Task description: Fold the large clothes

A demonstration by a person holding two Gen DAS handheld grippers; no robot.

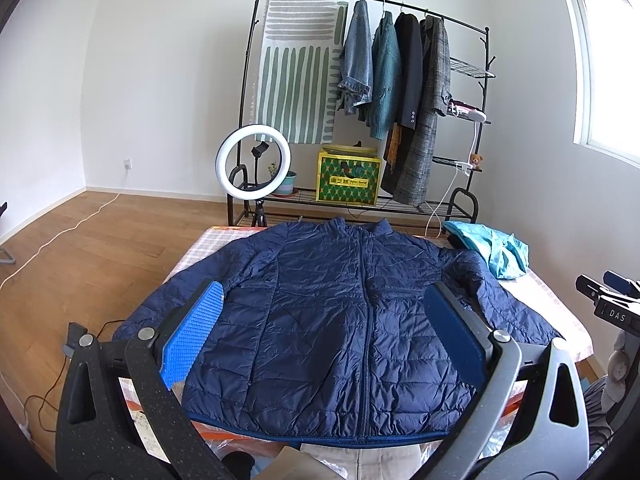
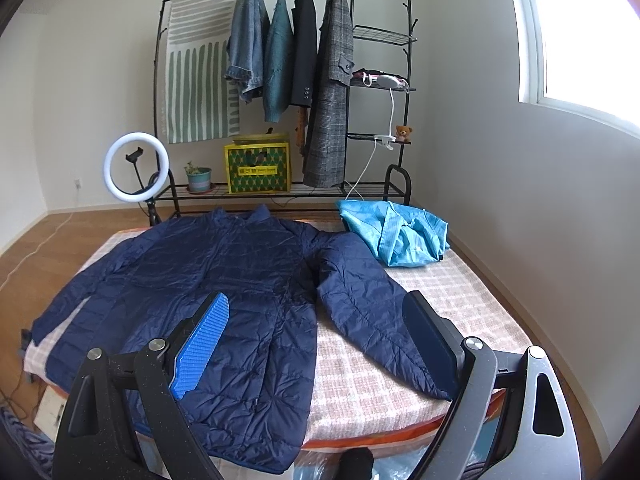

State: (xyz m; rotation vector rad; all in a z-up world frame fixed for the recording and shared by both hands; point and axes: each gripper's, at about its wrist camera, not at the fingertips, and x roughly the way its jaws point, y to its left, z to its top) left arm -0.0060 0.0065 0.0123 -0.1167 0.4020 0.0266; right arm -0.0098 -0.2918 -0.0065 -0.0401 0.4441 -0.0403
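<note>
One navy puffer jacket (image 1: 340,320) lies flat, zipped, front up, on my checked table (image 2: 420,360), sleeves spread out. Crumpled light-blue garment (image 2: 396,236) sits at the far right corner. My left gripper (image 1: 332,332) and right gripper (image 2: 316,344) both hover above, jaws wide apart, holding nothing.

On the black device (image 1: 614,312) at the right edge of my left wrist view I can read the white letters "DAS". The yellow-and-green box (image 1: 349,178) on the bottom shelf of the clothes rack (image 1: 486,64) carries a yellow label strip across its front with dark characters; they are too small for me to make out, in my right wrist view as well (image 2: 258,168). I read nothing else.
</note>
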